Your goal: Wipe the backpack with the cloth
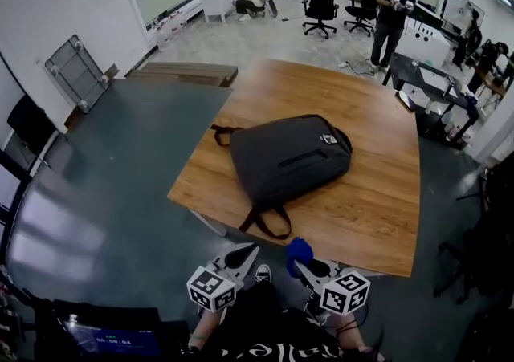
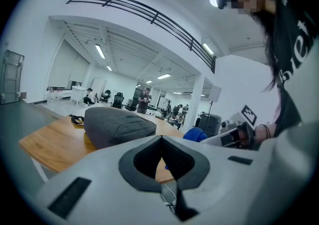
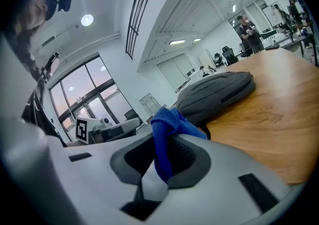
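Head view: the backpack, dark grey woven fabric with a rounded top, lies flat near the middle of the wooden table. Its strap loops trail toward the table's near edge and one strap extends to the left. Both tongs are low in the frame, close to the person's body and short of the table's near edge, well apart from the backpack.

Left gripper view: the left gripper has its jaws brought together with nothing between them. This view alone shows the backpack's domed side profile.

Right gripper view: the right gripper is clamped on the cloth, a blue, soft, napped fabric. It is bunched into a fold that stands up above the jaws. From overhead the cloth appears only as a small blue lump at the jaw tips.

Limits: the lower part of the cloth is hidden inside the jaws. The backpack's far side and underside are not visible in any view. The head view cuts off both grippers' handles at the bottom edge. A small light label near the backpack's top is too small to read.
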`<act>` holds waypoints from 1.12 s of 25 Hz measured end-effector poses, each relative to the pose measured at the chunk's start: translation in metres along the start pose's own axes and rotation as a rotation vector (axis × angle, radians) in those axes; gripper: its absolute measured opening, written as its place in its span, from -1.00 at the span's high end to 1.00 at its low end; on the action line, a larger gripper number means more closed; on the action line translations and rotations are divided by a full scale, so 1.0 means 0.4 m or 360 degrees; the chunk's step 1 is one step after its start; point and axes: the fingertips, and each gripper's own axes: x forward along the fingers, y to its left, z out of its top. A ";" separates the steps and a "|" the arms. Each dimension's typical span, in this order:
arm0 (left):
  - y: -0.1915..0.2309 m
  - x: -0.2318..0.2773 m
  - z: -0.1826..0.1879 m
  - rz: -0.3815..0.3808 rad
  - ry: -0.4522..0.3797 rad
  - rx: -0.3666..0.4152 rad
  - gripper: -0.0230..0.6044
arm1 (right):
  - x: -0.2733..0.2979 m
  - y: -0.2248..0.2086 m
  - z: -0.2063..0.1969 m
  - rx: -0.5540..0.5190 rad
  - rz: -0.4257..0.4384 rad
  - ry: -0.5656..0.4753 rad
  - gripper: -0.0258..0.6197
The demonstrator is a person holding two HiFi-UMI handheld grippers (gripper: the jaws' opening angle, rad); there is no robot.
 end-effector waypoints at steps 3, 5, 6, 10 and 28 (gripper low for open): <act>0.087 0.013 0.032 0.0006 -0.0015 0.0004 0.93 | 0.077 -0.006 0.049 -0.0076 -0.0005 0.0006 0.75; 0.137 0.022 0.046 -0.0001 -0.0012 0.0004 0.93 | 0.124 -0.017 0.076 -0.0097 -0.0023 0.0009 0.75; 0.161 0.026 0.052 -0.0002 -0.0011 -0.0002 0.93 | 0.146 -0.021 0.088 -0.0100 -0.0027 0.0010 0.75; 0.250 0.034 0.070 -0.0004 -0.0007 -0.0026 0.93 | 0.234 -0.017 0.111 -0.0121 -0.0004 0.0037 0.75; 0.350 0.054 0.062 0.0009 -0.0005 -0.0115 0.93 | 0.444 -0.030 0.105 -0.0261 0.0133 0.0294 0.75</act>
